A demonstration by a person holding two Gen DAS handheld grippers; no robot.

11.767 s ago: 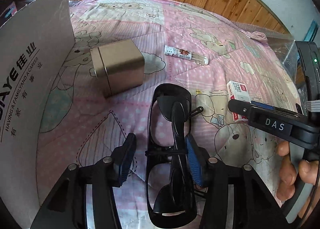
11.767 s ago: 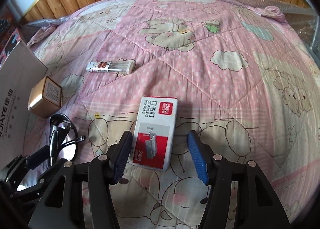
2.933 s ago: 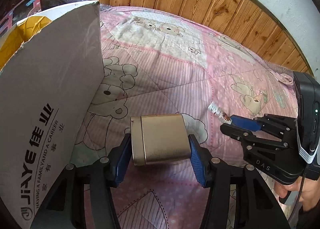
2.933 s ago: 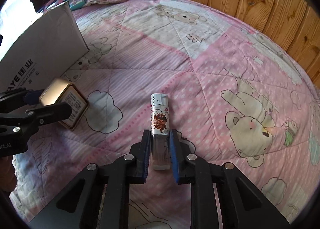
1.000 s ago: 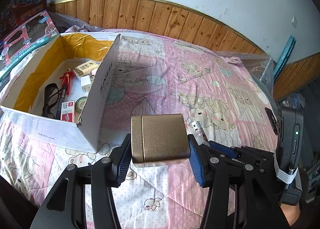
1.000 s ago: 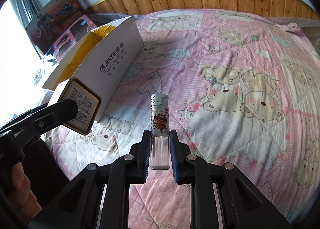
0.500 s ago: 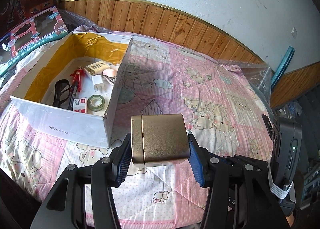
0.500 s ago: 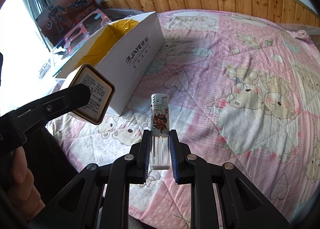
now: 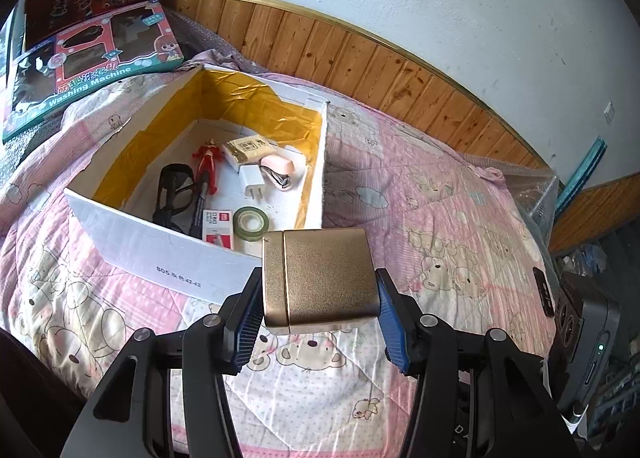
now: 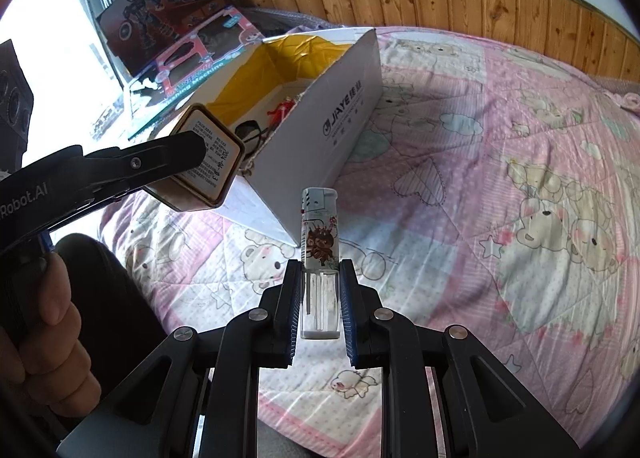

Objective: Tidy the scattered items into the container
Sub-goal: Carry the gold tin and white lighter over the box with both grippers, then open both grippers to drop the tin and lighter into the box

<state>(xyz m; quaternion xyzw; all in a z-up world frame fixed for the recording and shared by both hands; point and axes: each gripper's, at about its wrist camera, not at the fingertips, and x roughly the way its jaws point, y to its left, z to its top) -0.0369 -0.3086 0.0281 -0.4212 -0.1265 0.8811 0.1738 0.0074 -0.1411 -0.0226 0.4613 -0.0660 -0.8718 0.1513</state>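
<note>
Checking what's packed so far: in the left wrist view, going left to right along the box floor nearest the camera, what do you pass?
Black glasses → red staple box → green tape roll.

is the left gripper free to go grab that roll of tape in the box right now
Probably not. The left gripper is shut on the gold tin, so its jaws are full. The tape roll lies uncovered in the open box; the tin must go first.
</note>
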